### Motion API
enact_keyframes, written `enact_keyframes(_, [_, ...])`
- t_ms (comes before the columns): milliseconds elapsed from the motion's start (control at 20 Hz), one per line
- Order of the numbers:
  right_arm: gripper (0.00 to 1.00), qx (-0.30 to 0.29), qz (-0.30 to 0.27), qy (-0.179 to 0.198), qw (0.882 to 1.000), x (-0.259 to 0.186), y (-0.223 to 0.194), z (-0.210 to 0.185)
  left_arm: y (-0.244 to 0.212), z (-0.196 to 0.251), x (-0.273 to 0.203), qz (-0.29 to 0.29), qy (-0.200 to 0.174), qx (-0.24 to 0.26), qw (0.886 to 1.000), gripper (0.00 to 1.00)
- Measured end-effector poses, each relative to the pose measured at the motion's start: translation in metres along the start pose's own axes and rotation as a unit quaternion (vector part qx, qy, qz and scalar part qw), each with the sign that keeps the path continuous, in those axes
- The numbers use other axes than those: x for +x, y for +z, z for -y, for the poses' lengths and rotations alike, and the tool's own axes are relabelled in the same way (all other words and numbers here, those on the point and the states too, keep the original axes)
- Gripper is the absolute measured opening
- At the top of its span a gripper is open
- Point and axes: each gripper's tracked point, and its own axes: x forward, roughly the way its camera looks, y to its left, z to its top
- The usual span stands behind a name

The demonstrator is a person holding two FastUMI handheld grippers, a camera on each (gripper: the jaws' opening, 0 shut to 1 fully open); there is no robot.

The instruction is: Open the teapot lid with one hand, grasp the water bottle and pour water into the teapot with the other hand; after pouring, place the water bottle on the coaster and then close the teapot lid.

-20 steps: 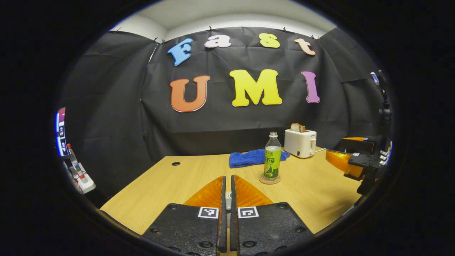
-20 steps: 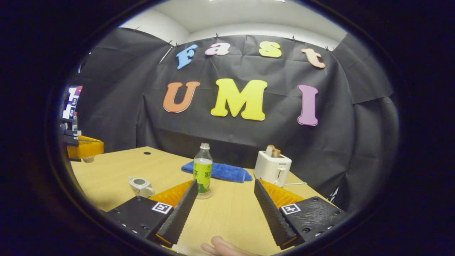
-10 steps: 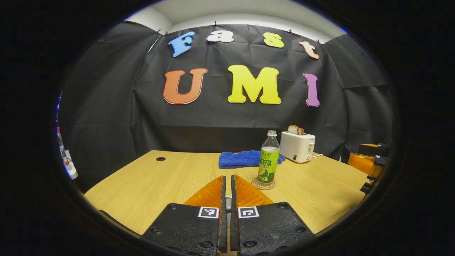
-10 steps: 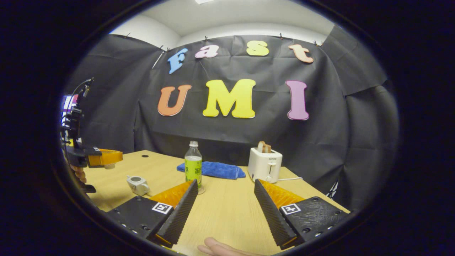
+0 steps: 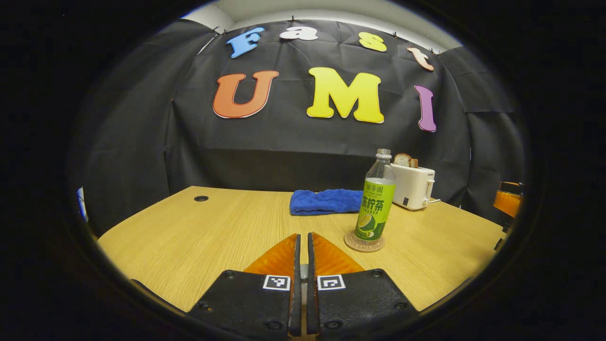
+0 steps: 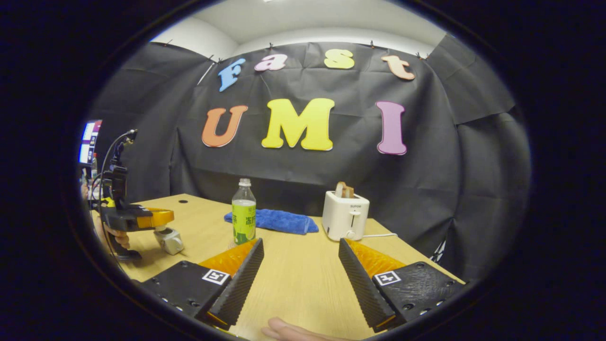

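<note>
Wooden counter [image 6: 303, 279] w/ bottle [image 6: 244, 218] upright on its coaster [image 5: 364, 243]. Left gripper [image 6: 156, 219], fingers together on what looks like the lid, hangs just above the teapot [image 6: 168, 240]. Right gripper [image 6: 299, 272] wide open, farther from the teapot.

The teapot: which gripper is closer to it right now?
The left. In the right gripper view the left gripper hangs just above the teapot, fingers together. The right gripper sits farther back, fingers spread, with the teapot off to its left.
</note>
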Motion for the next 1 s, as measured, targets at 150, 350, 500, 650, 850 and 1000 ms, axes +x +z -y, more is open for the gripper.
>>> enact_keyframes(150, [0.95,0.001,0.001,-0.001,1.000,0.002,0.001,0.001,-0.003,-0.002,0.009,0.002,0.005,0.003,1.000,0.07])
enact_keyframes(350, [0.95,-0.008,0.005,-0.001,1.000,0.001,0.001,0.001,-0.017,0.002,0.015,-0.010,0.000,-0.002,1.000,0.08])
enact_keyframes(500, [0.95,-0.010,-0.002,0.002,1.000,0.002,-0.003,-0.002,-0.016,0.003,0.015,-0.007,0.003,0.009,1.000,0.12])
enact_keyframes(650, [0.97,-0.012,-0.003,0.002,1.000,0.001,-0.004,-0.002,-0.017,0.007,0.014,-0.008,-0.002,0.009,1.000,0.33])
enact_keyframes(850, [0.95,-0.014,0.000,0.000,1.000,0.001,-0.002,-0.003,-0.020,0.010,0.013,-0.021,-0.005,0.021,1.000,0.58])
enact_keyframes(1000, [0.95,-0.013,-0.005,-0.010,1.000,0.002,-0.003,0.002,-0.010,-0.003,0.004,-0.013,0.024,0.035,0.999,0.78])
